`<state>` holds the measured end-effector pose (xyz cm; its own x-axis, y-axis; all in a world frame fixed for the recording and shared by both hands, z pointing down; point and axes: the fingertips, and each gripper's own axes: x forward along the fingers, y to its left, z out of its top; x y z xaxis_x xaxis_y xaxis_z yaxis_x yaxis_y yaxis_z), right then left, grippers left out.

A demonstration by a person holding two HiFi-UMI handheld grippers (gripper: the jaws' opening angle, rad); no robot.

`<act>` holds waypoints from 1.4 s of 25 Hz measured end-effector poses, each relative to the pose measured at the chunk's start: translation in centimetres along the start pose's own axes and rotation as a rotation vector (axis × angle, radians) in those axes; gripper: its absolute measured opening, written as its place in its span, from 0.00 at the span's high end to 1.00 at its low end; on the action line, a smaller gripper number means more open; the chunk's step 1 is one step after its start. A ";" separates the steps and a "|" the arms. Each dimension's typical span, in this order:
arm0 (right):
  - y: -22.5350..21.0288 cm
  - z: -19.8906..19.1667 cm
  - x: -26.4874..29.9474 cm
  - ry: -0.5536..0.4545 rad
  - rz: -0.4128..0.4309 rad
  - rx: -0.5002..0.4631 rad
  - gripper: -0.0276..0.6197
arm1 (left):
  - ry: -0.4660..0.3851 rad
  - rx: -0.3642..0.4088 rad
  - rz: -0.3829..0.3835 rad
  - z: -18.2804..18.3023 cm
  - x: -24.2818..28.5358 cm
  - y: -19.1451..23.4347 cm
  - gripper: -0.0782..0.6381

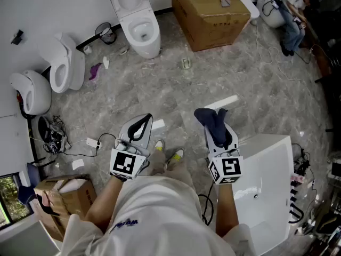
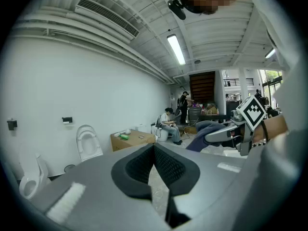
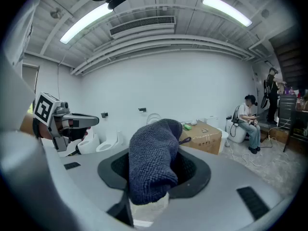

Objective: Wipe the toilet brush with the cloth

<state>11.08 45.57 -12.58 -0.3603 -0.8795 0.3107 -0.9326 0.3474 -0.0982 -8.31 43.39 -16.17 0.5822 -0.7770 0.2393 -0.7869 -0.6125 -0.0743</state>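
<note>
Two grippers above the grey floor [image 1: 213,79]: left gripper [image 2: 154,149] jaws pressed together, nothing between; right gripper [image 1: 217,128] pinches the dark blue cloth [image 3: 154,158], bunched over its tips.

Rm was bright, evenly lit by ceiling tube lights [image 3: 87,22]; shadows soft. Gripper views were fisheye w/ dark corners, edges bent; left gripper [image 2: 154,147] near lens looked soft.

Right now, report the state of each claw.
Left claw: closed, nothing between its jaws.
Right claw: closed on the dark blue cloth.
</note>
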 end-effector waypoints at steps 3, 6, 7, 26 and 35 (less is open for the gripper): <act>-0.5 -0.2 -0.1 0.007 -0.002 0.004 0.68 | -0.012 -0.009 0.008 0.8 0.7 -0.3 0.89; -1.5 -0.6 -0.1 0.021 -0.014 0.011 0.68 | -0.009 -0.011 0.013 0.9 1.4 -0.3 0.89; -1.7 -0.7 0.0 0.028 -0.019 0.010 0.68 | -0.018 -0.015 0.019 1.0 1.6 -0.1 0.89; -2.1 4.4 11.5 0.113 -0.181 -0.120 0.67 | -0.084 -0.101 -0.008 -2.1 9.1 14.6 0.89; -3.3 5.6 16.3 0.155 -0.228 -0.139 0.67 | -0.066 -0.127 -0.017 -3.5 12.6 18.3 0.89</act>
<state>8.19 28.28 -12.53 -0.1250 -0.8837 0.4511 -0.9732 0.1976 0.1173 -16.11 22.90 -11.10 0.6044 -0.7772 0.1749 -0.7940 -0.6055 0.0532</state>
